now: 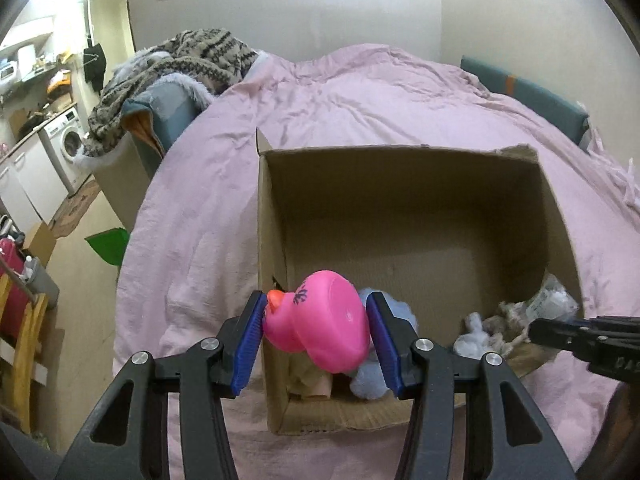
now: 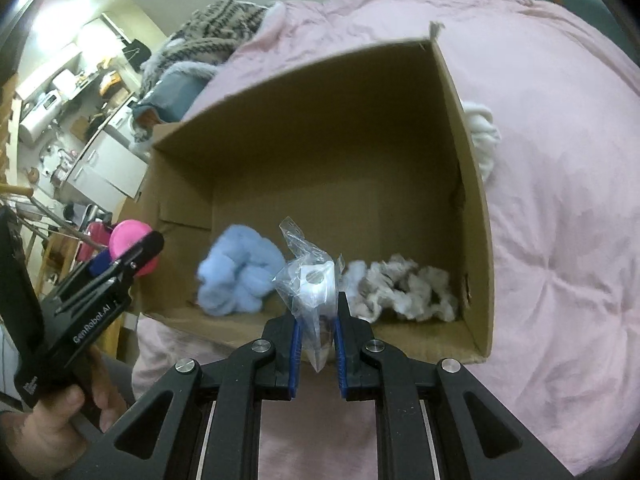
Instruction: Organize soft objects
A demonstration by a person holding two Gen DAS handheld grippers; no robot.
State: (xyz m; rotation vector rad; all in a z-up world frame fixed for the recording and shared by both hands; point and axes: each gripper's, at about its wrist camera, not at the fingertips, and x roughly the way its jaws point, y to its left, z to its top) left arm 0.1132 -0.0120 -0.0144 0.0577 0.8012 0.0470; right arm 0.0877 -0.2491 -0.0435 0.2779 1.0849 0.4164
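Observation:
An open cardboard box (image 1: 400,184) lies on a pink bed cover. My left gripper (image 1: 316,322) is shut on a pink rubber duck (image 1: 324,320) with an orange beak, held over the box's near left corner. My right gripper (image 2: 316,320) is shut on a clear plastic bag (image 2: 312,284) with a white item inside, held over the box's (image 2: 320,128) near edge. Inside the box lie a fluffy light blue scrunchie (image 2: 236,280) and a grey-white fluffy scrunchie (image 2: 404,288). The duck (image 2: 126,240) and left gripper also show in the right wrist view.
A white fluffy item (image 2: 482,136) lies on the pink bed cover (image 2: 560,200) outside the box's right wall. Knitted patterned clothes (image 1: 180,68) are piled at the bed's far left. A washing machine (image 1: 66,144) and cabinets stand left, with a yellow wooden chair (image 1: 20,340) nearby.

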